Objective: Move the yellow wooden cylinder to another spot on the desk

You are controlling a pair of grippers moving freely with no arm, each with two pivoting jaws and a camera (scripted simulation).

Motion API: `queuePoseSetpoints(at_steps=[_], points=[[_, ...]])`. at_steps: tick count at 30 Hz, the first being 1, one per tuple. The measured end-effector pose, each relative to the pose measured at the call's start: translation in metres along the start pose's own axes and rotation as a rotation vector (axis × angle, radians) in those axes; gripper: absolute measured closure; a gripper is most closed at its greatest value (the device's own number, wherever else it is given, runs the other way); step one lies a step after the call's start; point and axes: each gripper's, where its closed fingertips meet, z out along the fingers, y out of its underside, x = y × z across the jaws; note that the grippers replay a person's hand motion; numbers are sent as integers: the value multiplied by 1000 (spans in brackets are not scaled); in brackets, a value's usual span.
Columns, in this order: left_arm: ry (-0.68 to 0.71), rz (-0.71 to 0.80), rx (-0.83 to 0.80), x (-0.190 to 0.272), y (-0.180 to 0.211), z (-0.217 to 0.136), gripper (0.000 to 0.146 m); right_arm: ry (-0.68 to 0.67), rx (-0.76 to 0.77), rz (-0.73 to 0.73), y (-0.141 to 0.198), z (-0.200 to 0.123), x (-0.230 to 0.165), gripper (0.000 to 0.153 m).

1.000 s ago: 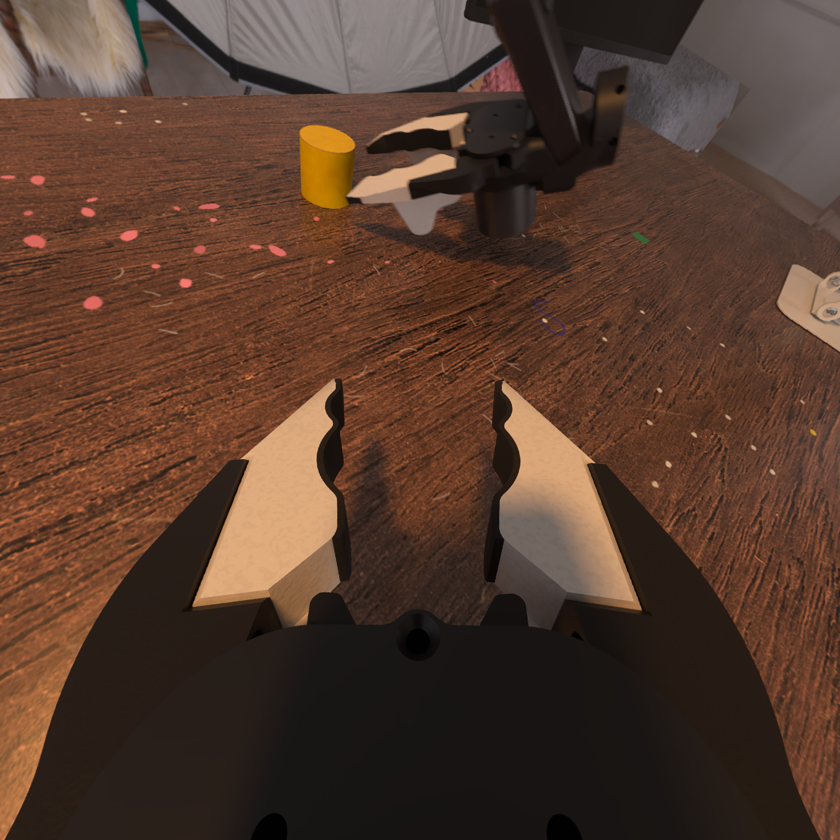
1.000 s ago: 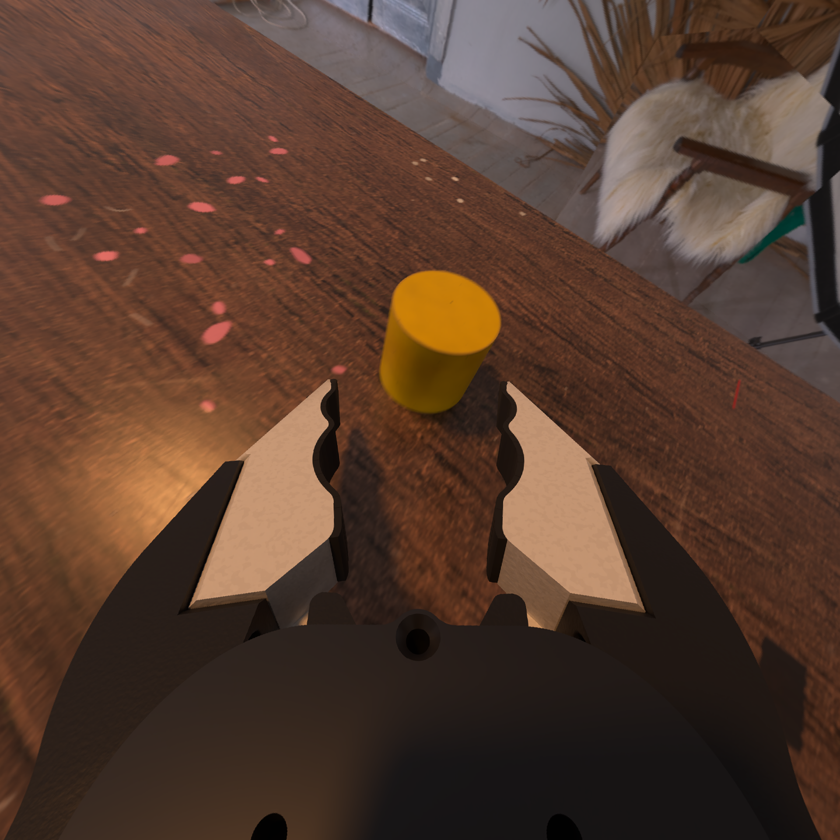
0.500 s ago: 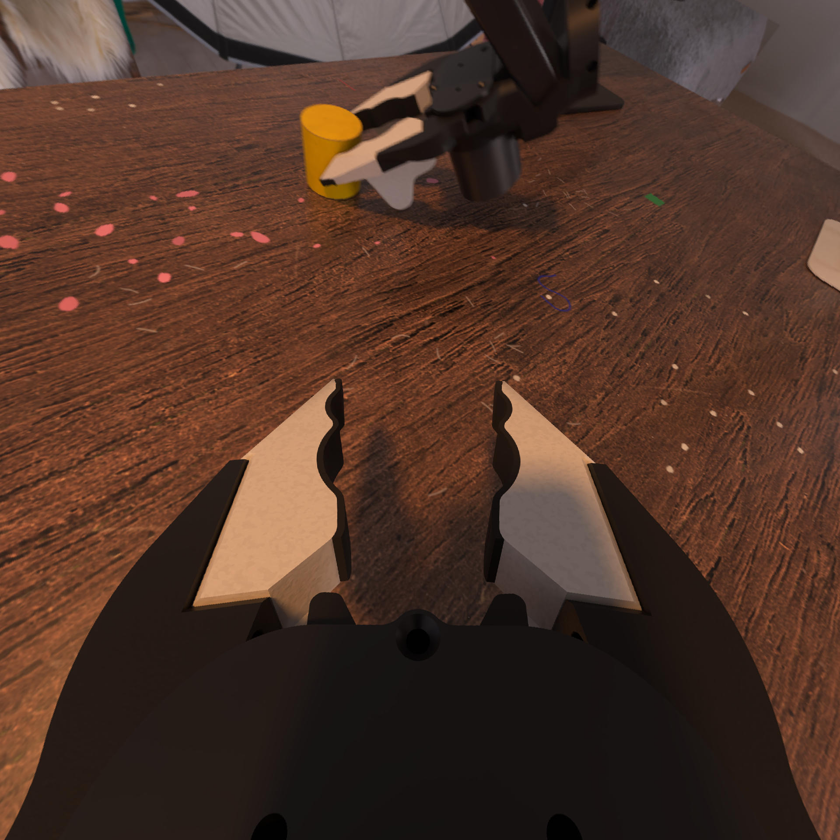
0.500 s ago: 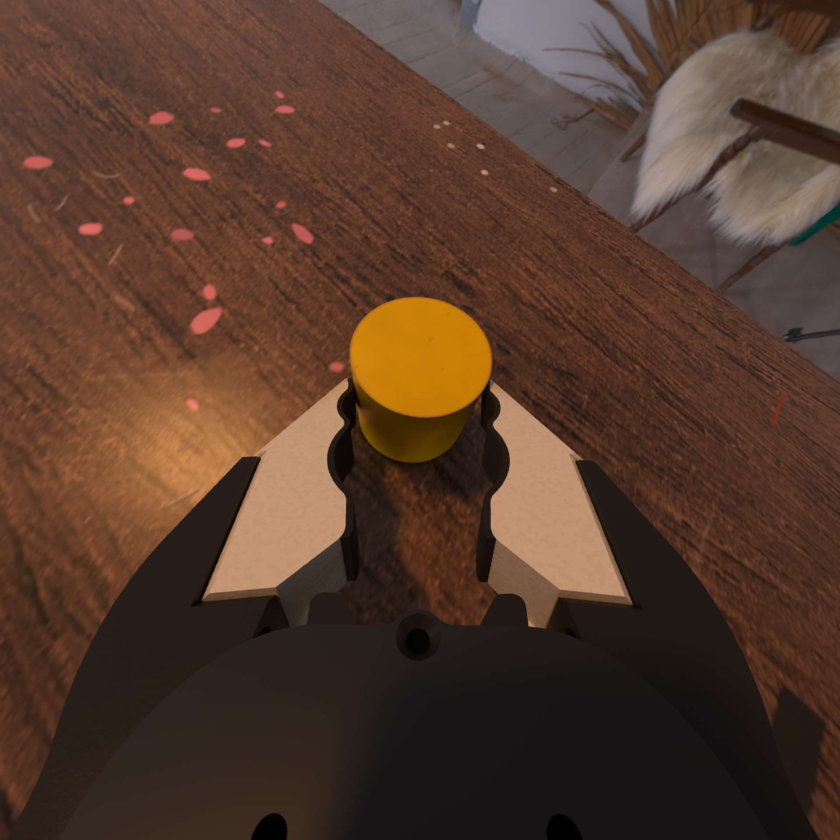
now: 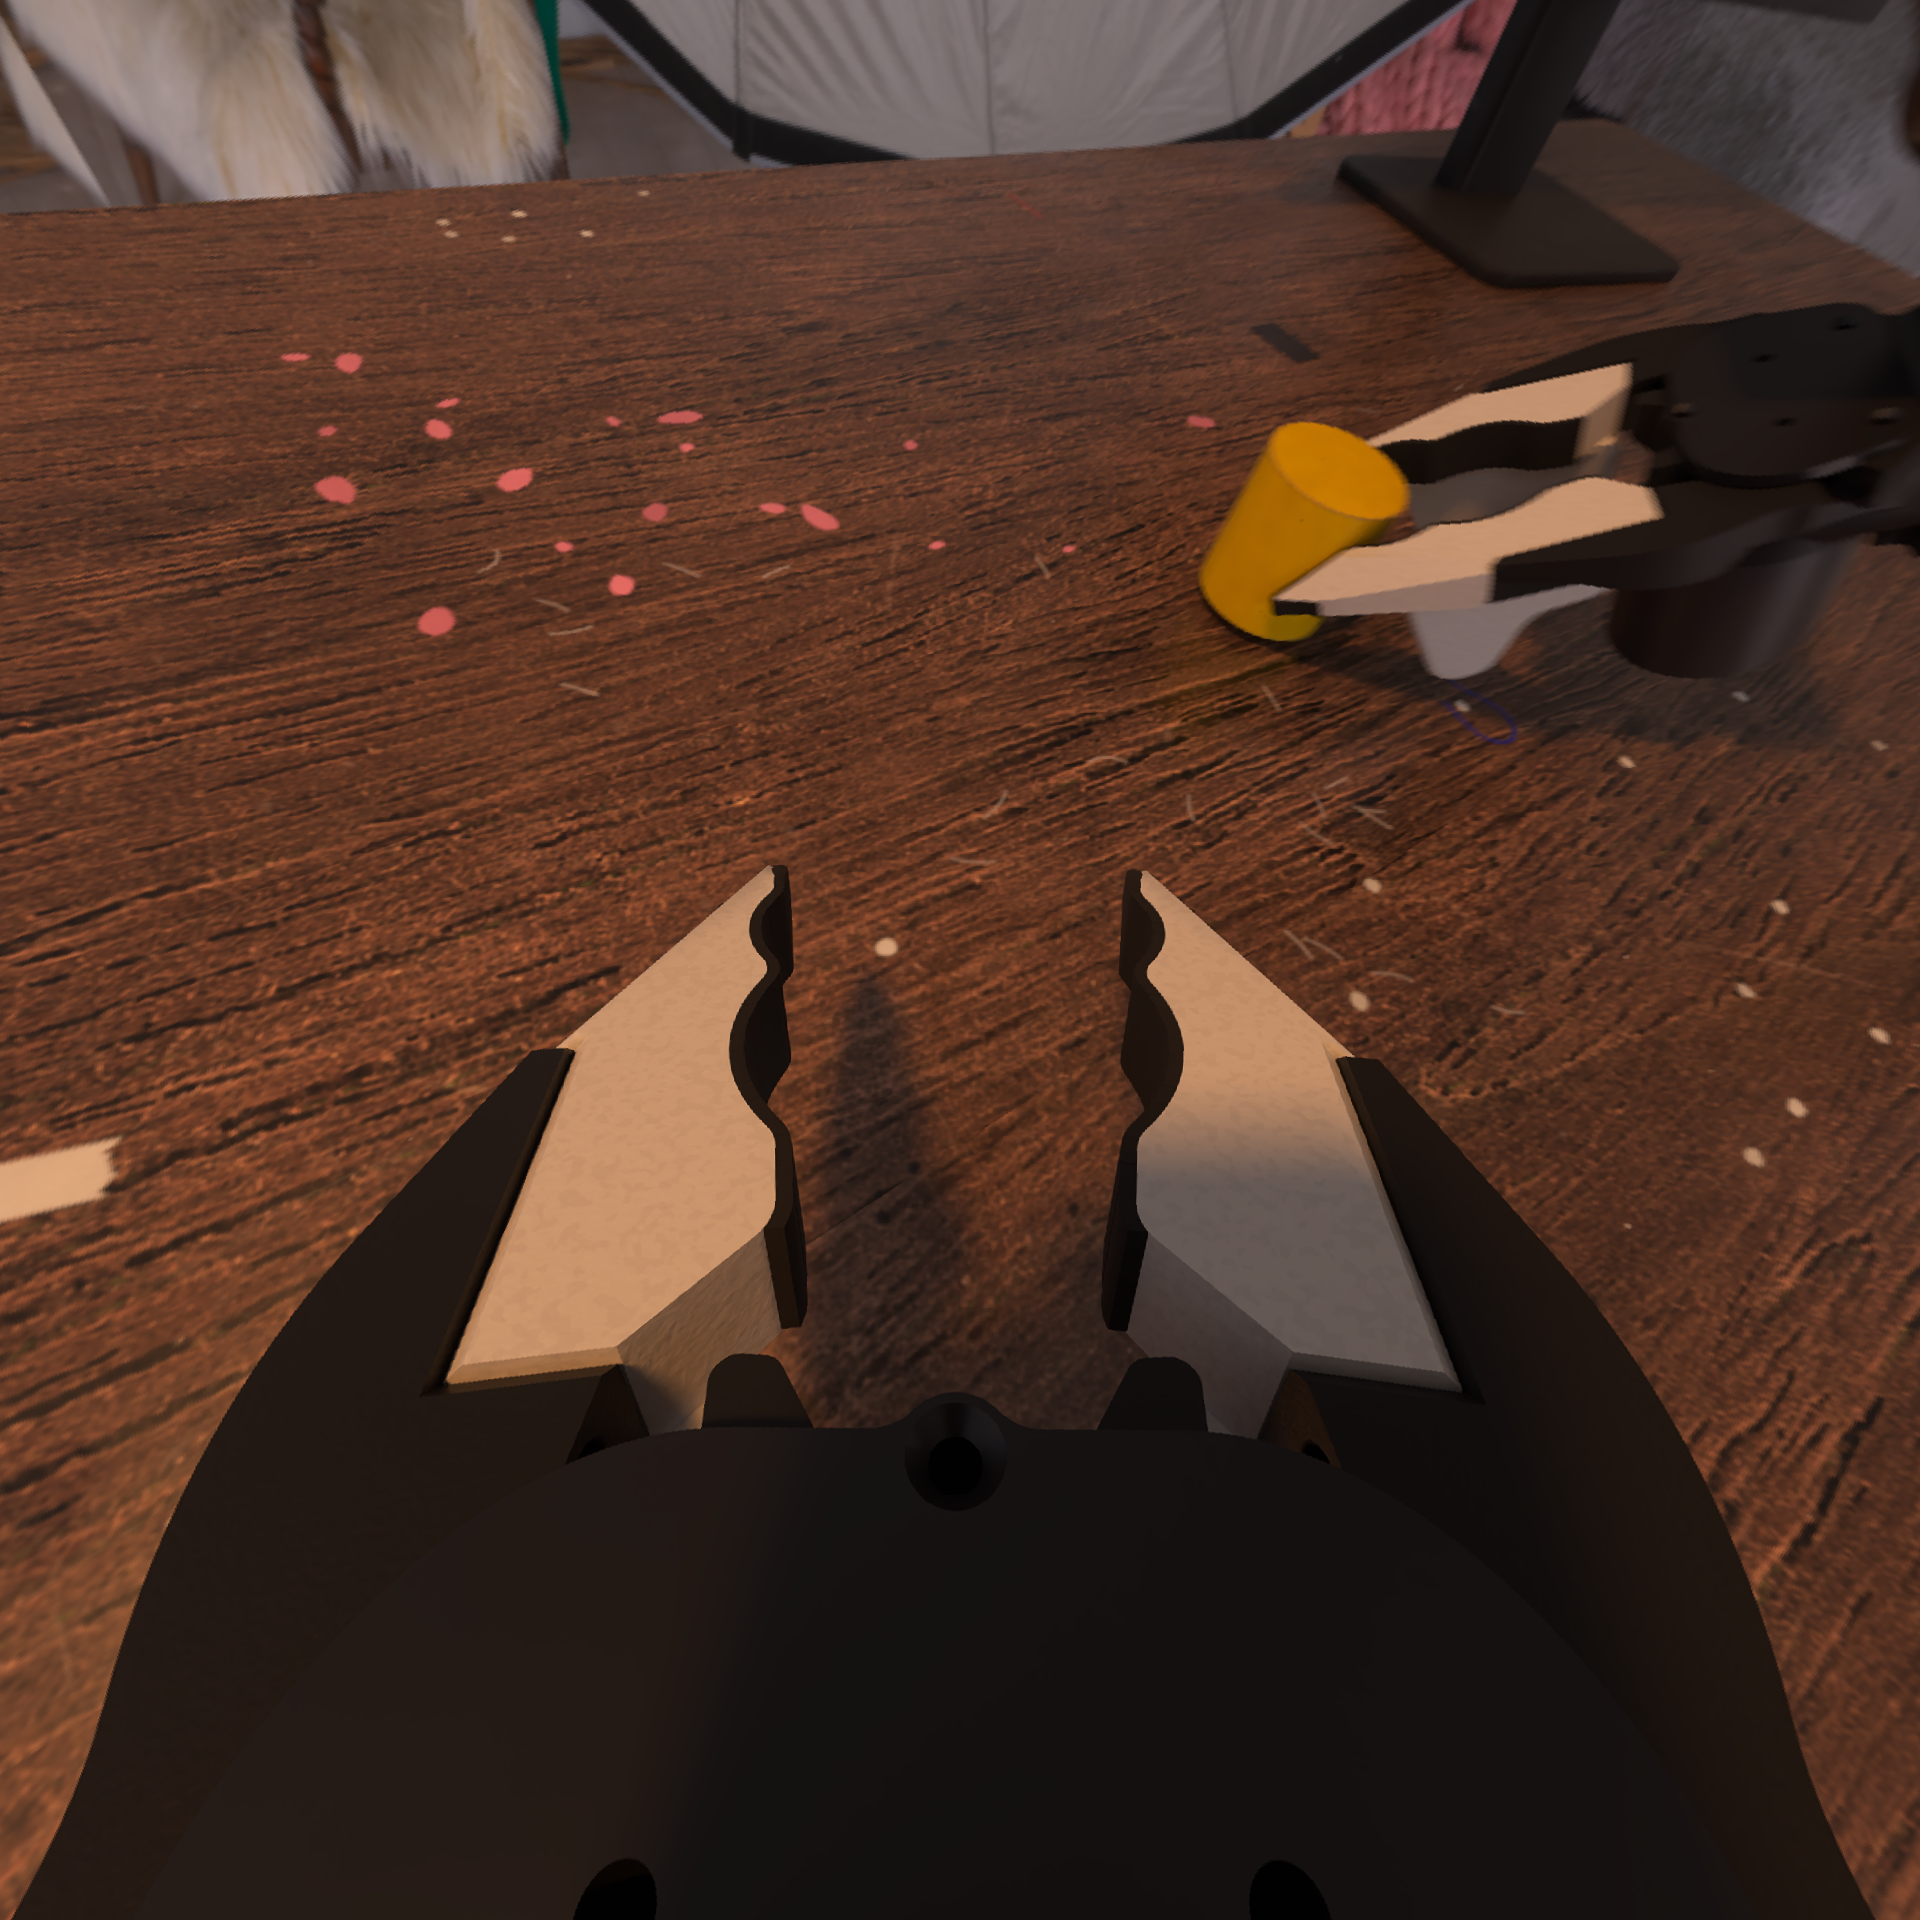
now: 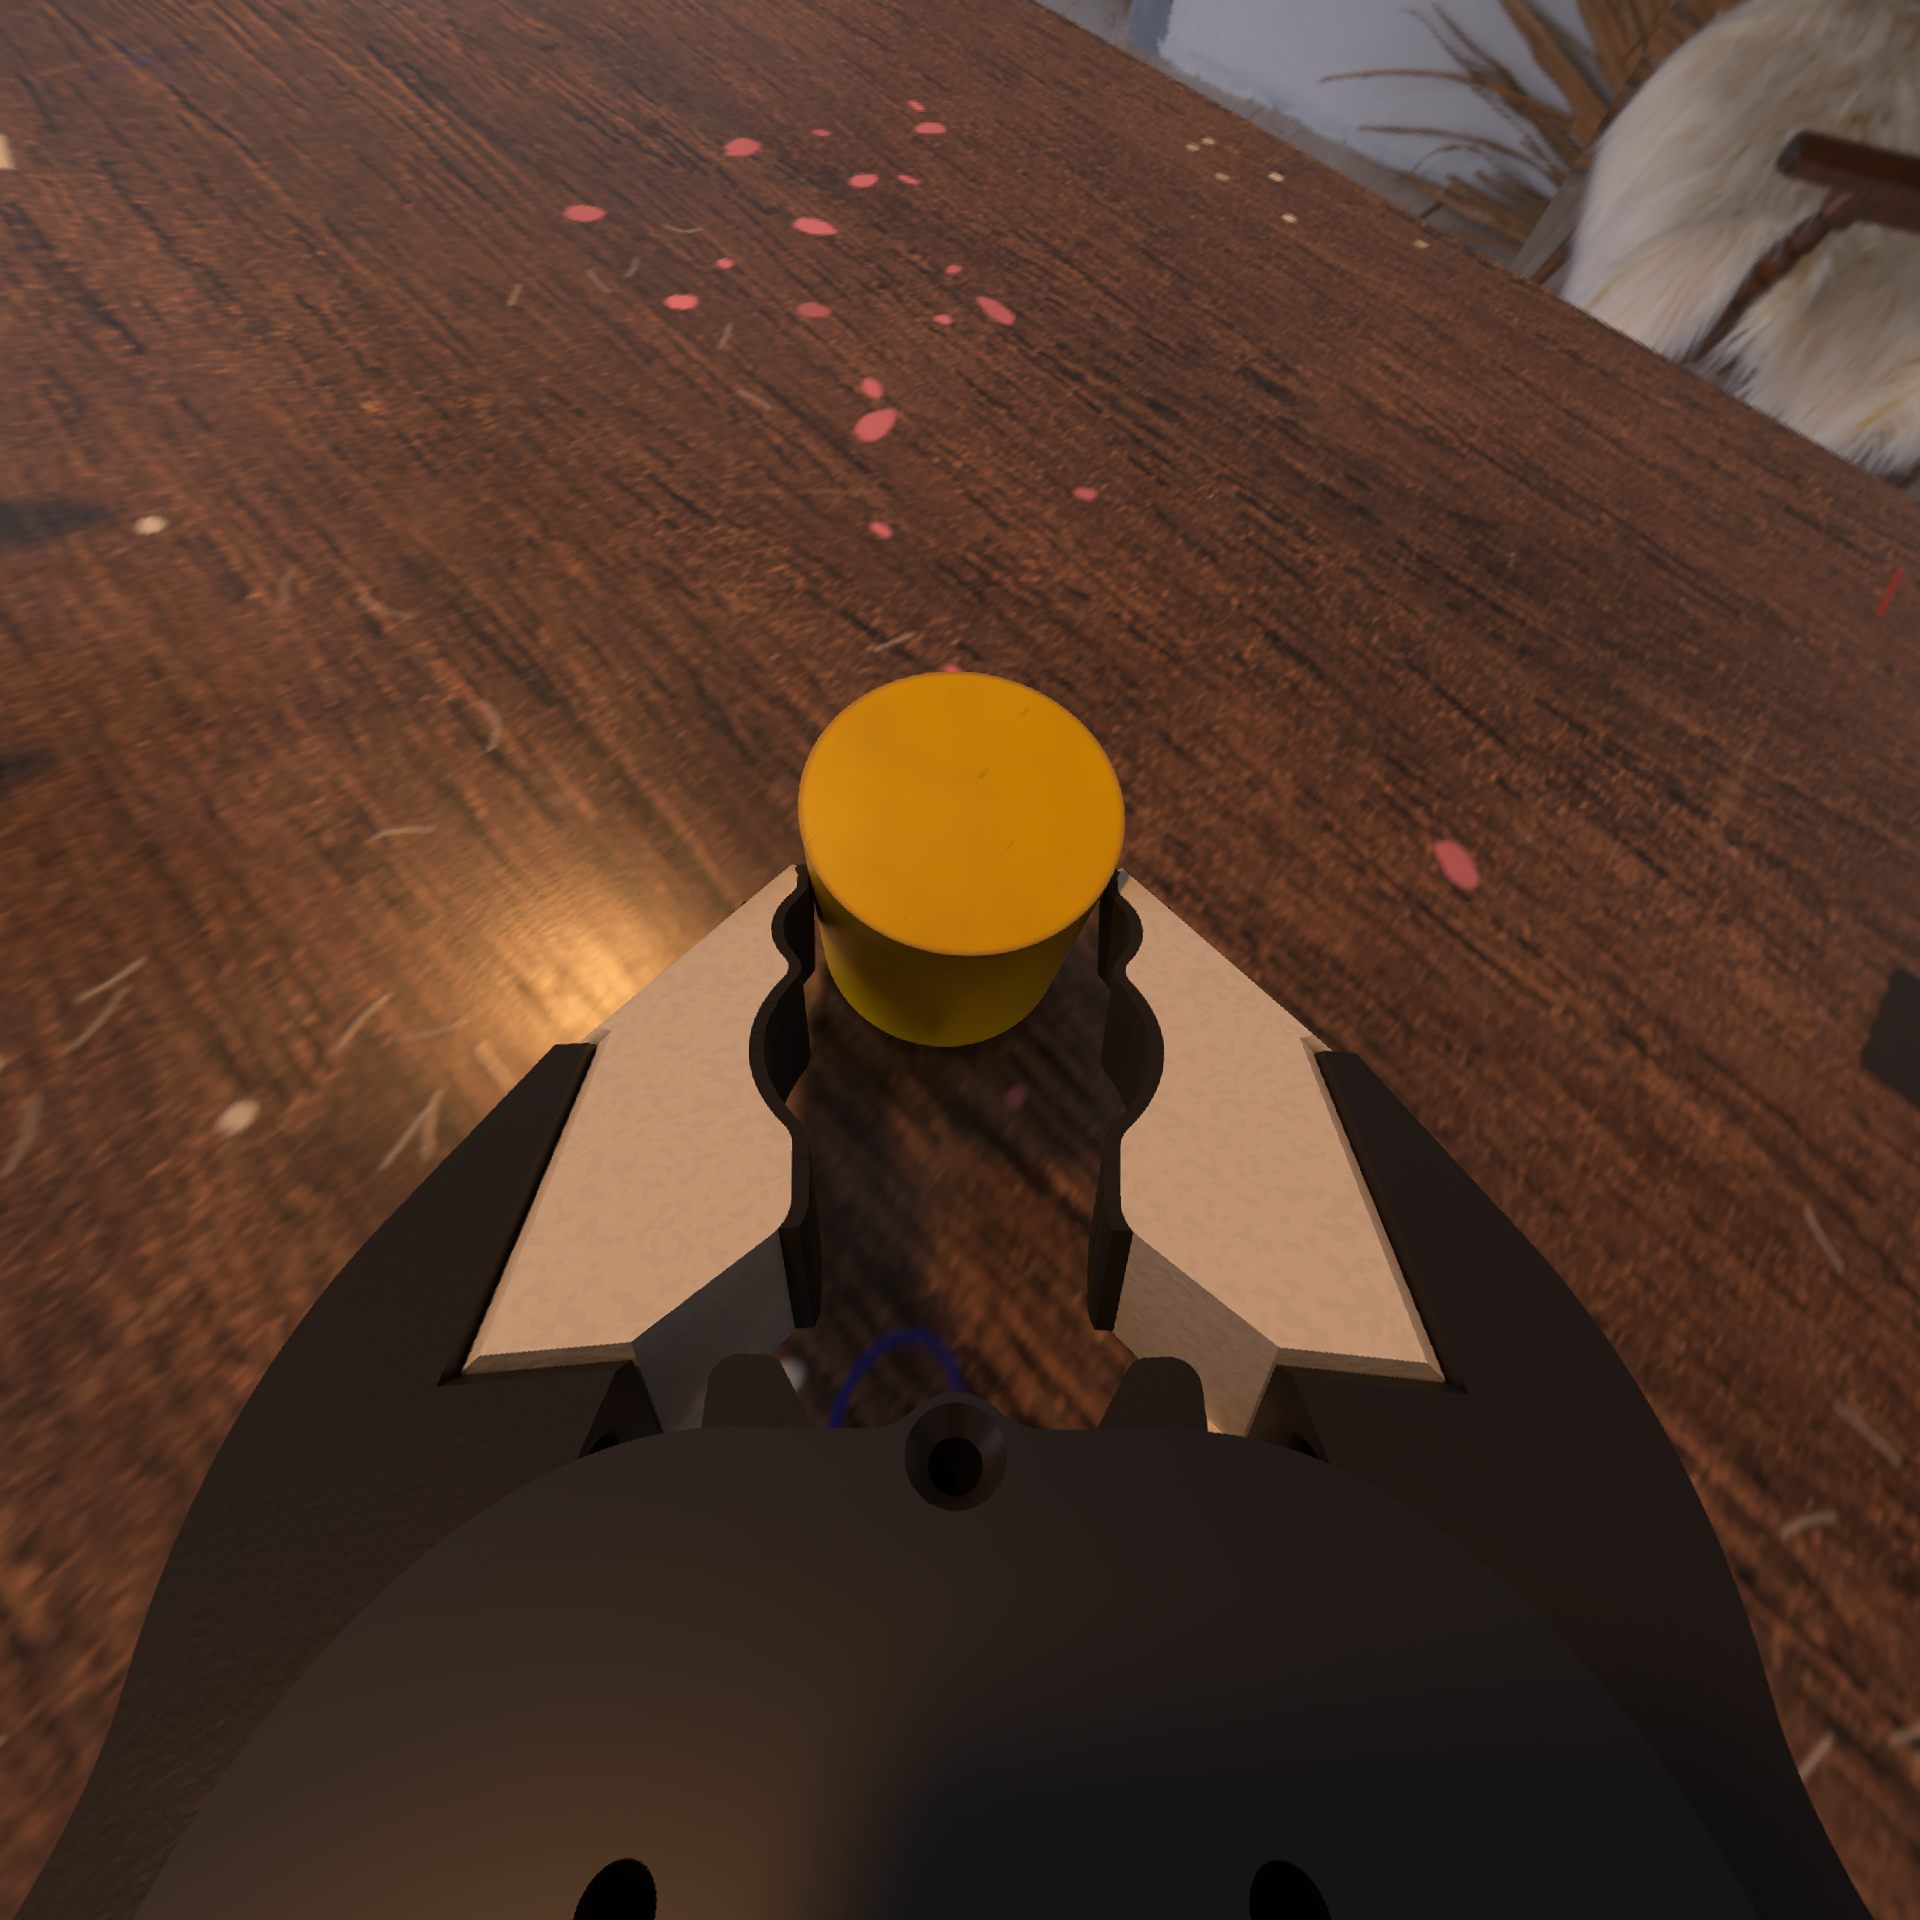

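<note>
While one right claw [image 6: 954, 894] grips one yellow cylinder [image 6: 956, 831], seemingly tilted, left claw [image 5: 954, 883] empty

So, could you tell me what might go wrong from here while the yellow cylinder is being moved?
1. The right gripper pinches the yellow cylinder only at its fingertips, so it could slip out.
2. In the left wrist view the cylinder leans, its lower edge at or near the desk; it might drag or topple on release.
3. The monitor stand sits just beyond; a wide carry could clip it.
</note>
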Motion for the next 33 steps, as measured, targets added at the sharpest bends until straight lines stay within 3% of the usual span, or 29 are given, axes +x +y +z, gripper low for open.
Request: queuePoseSetpoints(at_steps=[8, 11, 16, 20, 23, 27, 30, 33], points=[[-75, -23, -15, -22, 9, -2, 82, -34, 24, 28, 8, -23, -18, 98], [-84, -41, -16, -27, 12, -3, 82, -59, 52, 45, 3, -25, -21, 87], [-82, -41, -13, -27, 10, -4, 83, -25, 166, 0, -20, -38, -24, 86], [-83, -23, -5, -24, 7, -4, 83, -49, 243, -61, -40, -47, -51, 93], [-82, -19, -8, -22, 7, -4, 82, -80, 189, -121, -39, -39, -79, 105], [-84, -18, -11, -22, 8, -3, 82, -70, 68, -213, -30, -15, -105, 134], [-96, -18, -9, -24, 7, -3, 82, -155, 12, -220, -31, 8, -137, 133], [-138, -16, 28, -31, 0, -10, 83, -284, 14, -249, -39, 24, -173, 119]])
